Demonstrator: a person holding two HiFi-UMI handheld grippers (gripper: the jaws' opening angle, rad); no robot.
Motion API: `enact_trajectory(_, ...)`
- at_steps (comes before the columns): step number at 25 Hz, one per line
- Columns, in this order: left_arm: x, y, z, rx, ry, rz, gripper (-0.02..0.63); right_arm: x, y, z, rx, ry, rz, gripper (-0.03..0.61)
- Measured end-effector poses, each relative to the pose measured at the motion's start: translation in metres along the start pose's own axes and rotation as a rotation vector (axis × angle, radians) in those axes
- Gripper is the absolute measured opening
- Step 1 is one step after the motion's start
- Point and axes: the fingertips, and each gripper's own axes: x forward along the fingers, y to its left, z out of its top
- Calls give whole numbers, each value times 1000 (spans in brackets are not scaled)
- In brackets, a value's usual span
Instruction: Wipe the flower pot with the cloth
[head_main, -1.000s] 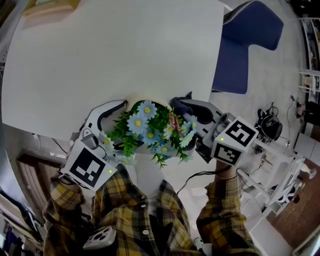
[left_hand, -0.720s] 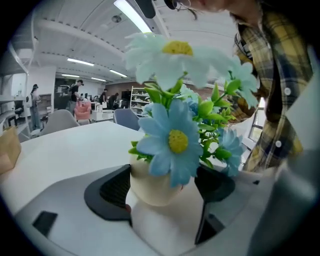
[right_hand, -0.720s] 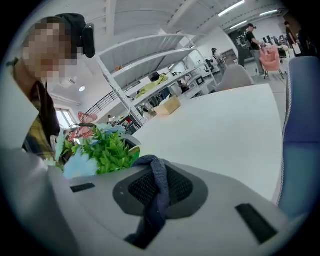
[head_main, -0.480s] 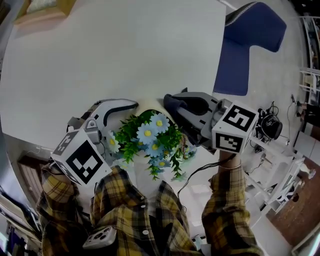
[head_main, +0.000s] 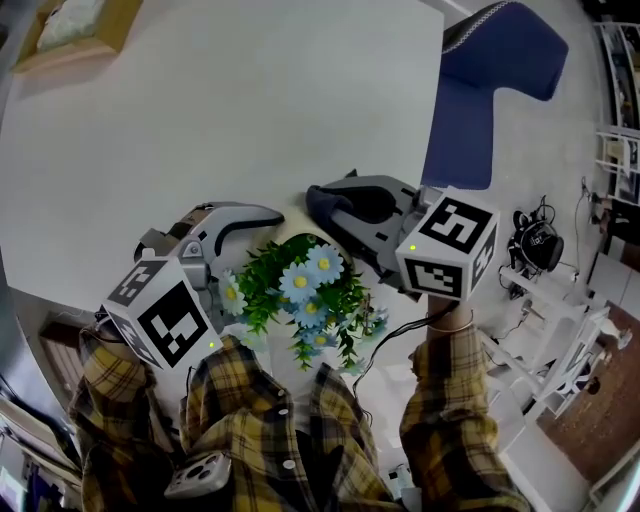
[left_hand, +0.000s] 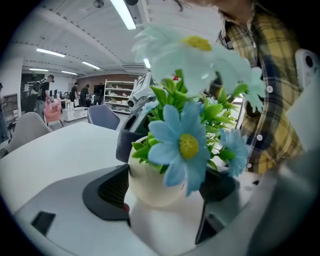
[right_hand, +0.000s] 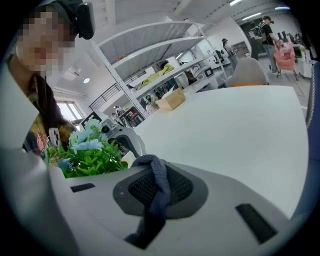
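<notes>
L gripper (left_hand: 165, 210) clamps pot (left_hand: 150, 187) at near edge of table (head_main: 250, 120); R gripper (head_main: 335, 200) pinches cloth (right_hand: 159, 175) just beside it. Wiping step, I judge. Next: I press cloth to pot wall, rub round.

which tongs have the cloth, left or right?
The right tongs: a dark blue-grey cloth is pinched between their jaws. The left tongs clamp the cream flower pot instead.

Left tool (head_main: 250, 228), right tool (head_main: 330, 203): both clamped.
</notes>
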Motion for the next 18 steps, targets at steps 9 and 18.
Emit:
enact_trajectory(9,-14,-2,-4,-86,-27,79,410,-24,3,6,-3,-48,-104,15)
enact_trajectory(18,-69,-25,13,-168,-90,300,371,-96,43,34,-68,-204,-305,15)
